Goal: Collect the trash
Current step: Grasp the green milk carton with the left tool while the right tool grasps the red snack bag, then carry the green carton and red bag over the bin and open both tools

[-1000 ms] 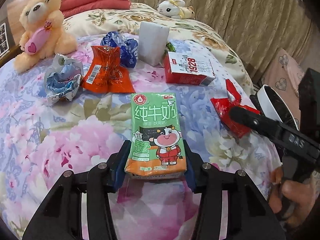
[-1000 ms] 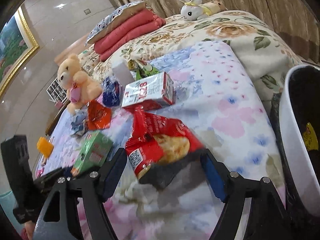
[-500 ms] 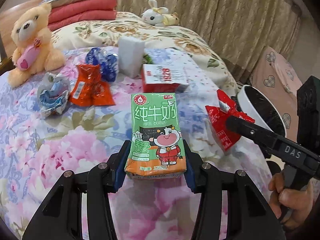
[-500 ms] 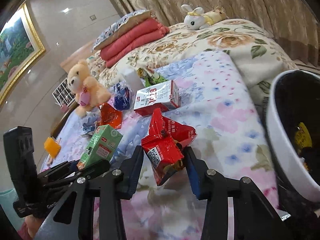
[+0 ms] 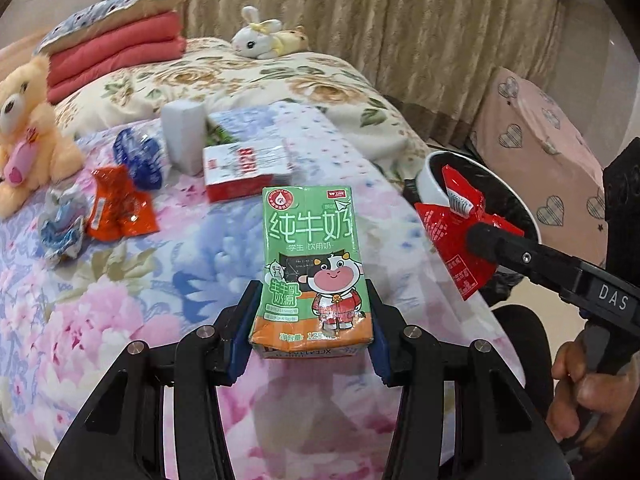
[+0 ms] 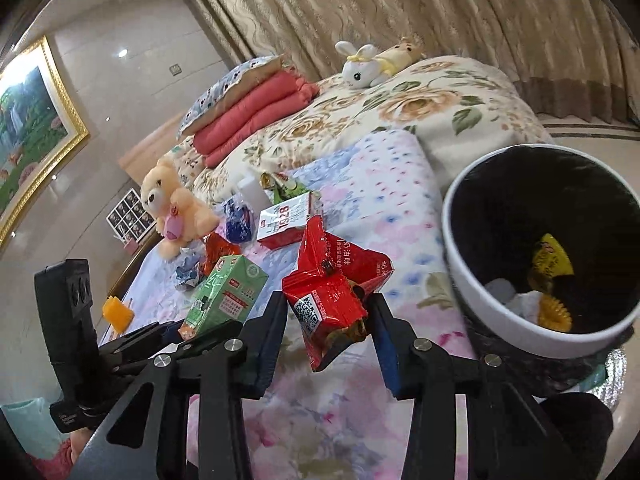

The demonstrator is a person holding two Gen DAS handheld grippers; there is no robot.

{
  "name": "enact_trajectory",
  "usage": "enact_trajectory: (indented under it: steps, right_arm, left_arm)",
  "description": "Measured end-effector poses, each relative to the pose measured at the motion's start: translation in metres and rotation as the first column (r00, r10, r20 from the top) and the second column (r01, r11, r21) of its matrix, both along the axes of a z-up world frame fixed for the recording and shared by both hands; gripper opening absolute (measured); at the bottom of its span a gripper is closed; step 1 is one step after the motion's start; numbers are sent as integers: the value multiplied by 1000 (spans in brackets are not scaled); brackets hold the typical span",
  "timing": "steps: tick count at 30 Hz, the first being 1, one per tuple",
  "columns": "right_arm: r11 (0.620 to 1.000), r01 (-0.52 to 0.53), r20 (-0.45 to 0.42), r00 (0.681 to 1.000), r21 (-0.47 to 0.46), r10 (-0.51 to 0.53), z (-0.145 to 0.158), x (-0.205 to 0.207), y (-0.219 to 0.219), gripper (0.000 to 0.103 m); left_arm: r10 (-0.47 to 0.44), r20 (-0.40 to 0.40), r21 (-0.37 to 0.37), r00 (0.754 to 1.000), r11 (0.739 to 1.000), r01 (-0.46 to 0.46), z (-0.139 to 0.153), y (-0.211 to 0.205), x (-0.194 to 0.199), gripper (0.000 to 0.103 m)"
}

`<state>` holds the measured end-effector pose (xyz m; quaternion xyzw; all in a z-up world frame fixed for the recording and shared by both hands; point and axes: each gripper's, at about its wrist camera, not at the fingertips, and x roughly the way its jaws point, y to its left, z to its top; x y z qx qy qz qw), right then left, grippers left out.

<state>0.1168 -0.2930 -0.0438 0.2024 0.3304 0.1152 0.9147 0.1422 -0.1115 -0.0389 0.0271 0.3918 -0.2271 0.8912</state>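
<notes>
My left gripper is shut on a green milk carton and holds it above the floral bed. The carton also shows in the right wrist view. My right gripper is shut on a red snack bag, lifted off the bed, left of the white trash bin. In the left wrist view the red bag hangs in front of the bin. The bin holds a yellow wrapper and other scraps.
Still on the bed: a red-and-white box, a white pack, a blue wrapper, an orange wrapper, a crumpled wrapper. A teddy bear, a plush rabbit and folded red blankets lie farther back.
The right gripper closed on the red snack bag and lifted it off the bed toward the bin. The left gripper rose and swung right with the milk carton still held.
</notes>
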Motion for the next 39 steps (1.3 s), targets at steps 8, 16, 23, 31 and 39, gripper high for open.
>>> enact_trajectory:
  steps: [8,16,23,31,39]
  right_arm:
    - [999,40,20,999,7,-40,7,-18,-24,42]
    - [996,87,22,996,12,-88,7,-29,-45,42]
    - [992,125,20,992,22,-126,6,-37,-63,42]
    - [986,164,10,986,27,-164,3,-43,-79,42]
    - [980,197,5,980,29,-198,3,-45,-93,42]
  left_arm:
    - [-63,18,21,998,998,63,7,-33,-6,47]
    - [-119,23,35,993,992,118,9,-60,-10,47]
    - [-159,32,40,987,987,158,13,-82,-13,47]
    - [-193,25,44,981,980,192,12,-100,-12,47]
    - [-219,20,38,976,975,218,13,-115,-7,47]
